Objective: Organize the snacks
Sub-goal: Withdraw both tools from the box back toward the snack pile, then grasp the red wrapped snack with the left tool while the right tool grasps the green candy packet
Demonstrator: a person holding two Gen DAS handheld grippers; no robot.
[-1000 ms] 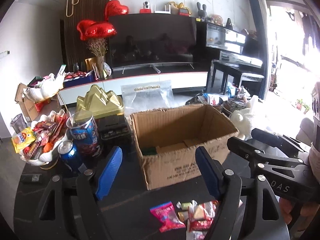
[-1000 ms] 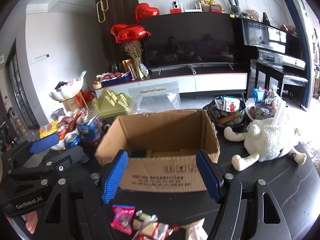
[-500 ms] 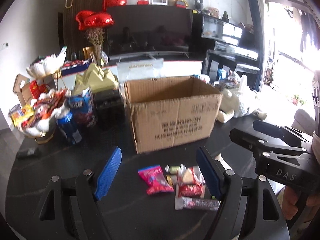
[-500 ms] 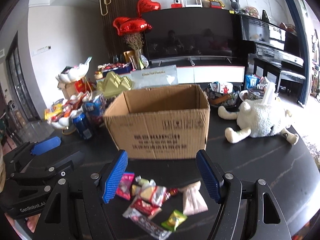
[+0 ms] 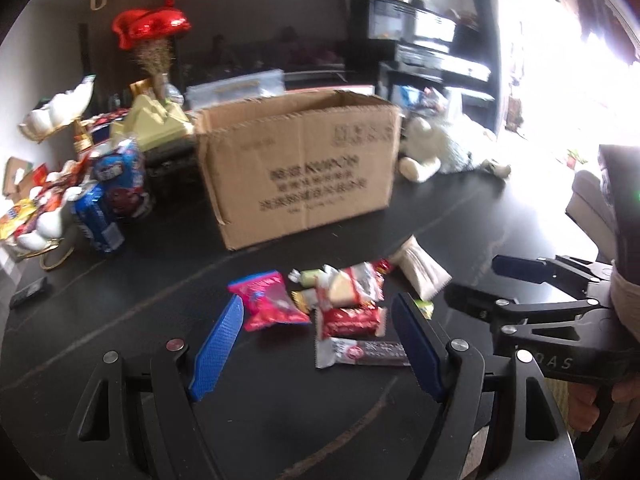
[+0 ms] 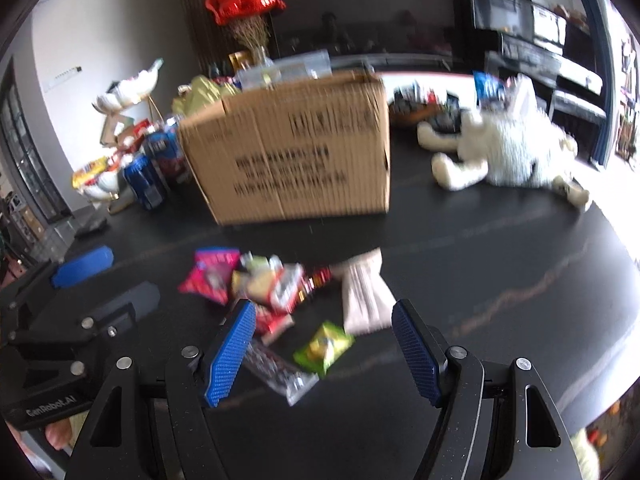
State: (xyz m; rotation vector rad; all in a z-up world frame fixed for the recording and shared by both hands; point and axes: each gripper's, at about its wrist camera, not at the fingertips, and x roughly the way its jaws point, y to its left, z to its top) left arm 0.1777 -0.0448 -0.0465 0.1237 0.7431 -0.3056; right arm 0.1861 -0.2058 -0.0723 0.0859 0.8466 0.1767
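Note:
A pile of small snack packets lies on the black table in front of an open cardboard box point(image 5: 304, 164) point(image 6: 292, 152). In it are a pink packet point(image 5: 266, 300) point(image 6: 210, 276), a red wafer bar point(image 5: 352, 320), a dark bar point(image 5: 360, 354) point(image 6: 280, 372), a green packet point(image 6: 324, 346) and a white pouch point(image 5: 420, 270) point(image 6: 362, 296). My left gripper point(image 5: 320, 334) is open and empty, low over the pile. My right gripper point(image 6: 322, 344) is open and empty over the green packet. Each gripper shows at the other view's edge.
Blue cans point(image 5: 98, 216) and a candy tin point(image 5: 120, 184) stand left of the box beside a white bowl of snacks point(image 5: 36, 220). A white plush toy point(image 5: 440, 148) point(image 6: 508, 148) lies to the right. A small black device point(image 5: 30, 292) lies at the table's left edge.
Both grippers have pulled back from the box and dropped toward the table. The snack pile now sits between the fingers. Both stay open.

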